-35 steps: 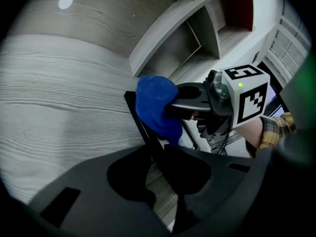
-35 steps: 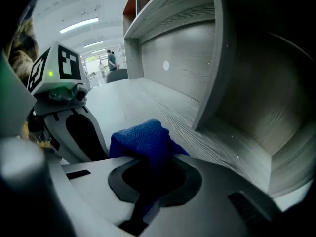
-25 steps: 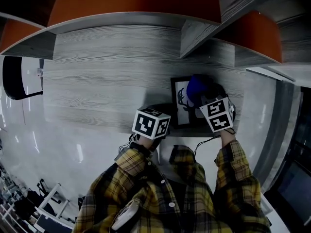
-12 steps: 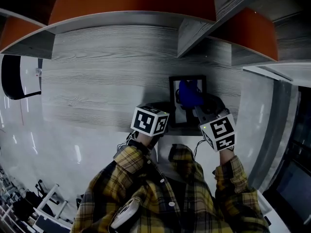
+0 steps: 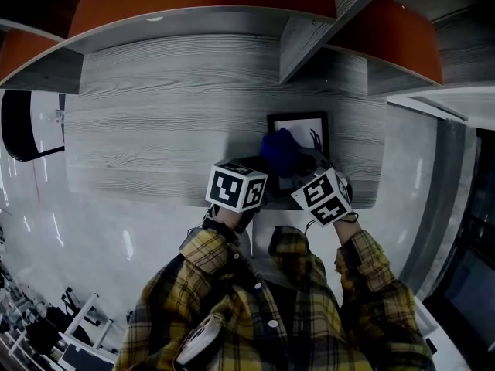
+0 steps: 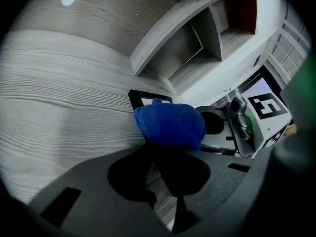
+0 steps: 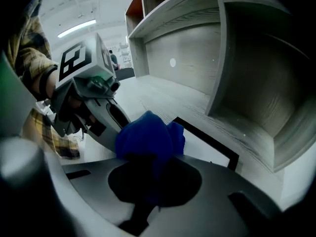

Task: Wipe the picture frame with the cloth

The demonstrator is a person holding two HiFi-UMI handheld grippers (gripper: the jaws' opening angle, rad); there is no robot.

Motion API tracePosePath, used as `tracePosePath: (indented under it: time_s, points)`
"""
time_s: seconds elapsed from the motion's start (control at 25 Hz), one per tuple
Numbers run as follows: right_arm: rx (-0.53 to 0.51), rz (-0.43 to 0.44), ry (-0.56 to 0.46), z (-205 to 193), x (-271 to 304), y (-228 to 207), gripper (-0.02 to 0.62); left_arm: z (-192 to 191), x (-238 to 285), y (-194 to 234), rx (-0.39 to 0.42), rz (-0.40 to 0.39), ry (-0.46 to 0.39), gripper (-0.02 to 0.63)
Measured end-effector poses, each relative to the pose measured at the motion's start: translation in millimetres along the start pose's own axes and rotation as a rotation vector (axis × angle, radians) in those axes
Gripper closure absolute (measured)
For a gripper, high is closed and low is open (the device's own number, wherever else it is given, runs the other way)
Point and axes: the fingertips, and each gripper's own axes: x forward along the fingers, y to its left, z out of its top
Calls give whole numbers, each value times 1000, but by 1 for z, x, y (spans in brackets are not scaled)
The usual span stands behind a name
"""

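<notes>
Left claw (image 6: 165,159) clamps frame (image 5: 300,125) at 9 o'clock; right claw (image 7: 148,177), clamped on cloth (image 7: 148,135), should sweep flat toward 3 o'clock.

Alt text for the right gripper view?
A bunched blue cloth, clamped in the jaws of the right gripper, covers the near corner of a black-edged picture frame lying flat on a grey wood-grain shelf. The left gripper sits close at the left, a plaid sleeve behind it.
</notes>
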Motion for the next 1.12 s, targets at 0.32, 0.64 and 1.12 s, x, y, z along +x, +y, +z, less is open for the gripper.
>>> tracePosePath:
  time_s: [0.32, 0.64, 1.12]
  points:
    - [-4, -118, 49, -21, -13, -20, 561, 0, 2, 0, -10, -8, 0, 524]
    - [54, -235, 95, -51, -42, -52, 561, -1, -1, 0, -9, -13, 2, 525]
    - [187, -69, -96, -2, -74, 11, 561, -1, 0, -1, -2, -13, 15, 525]
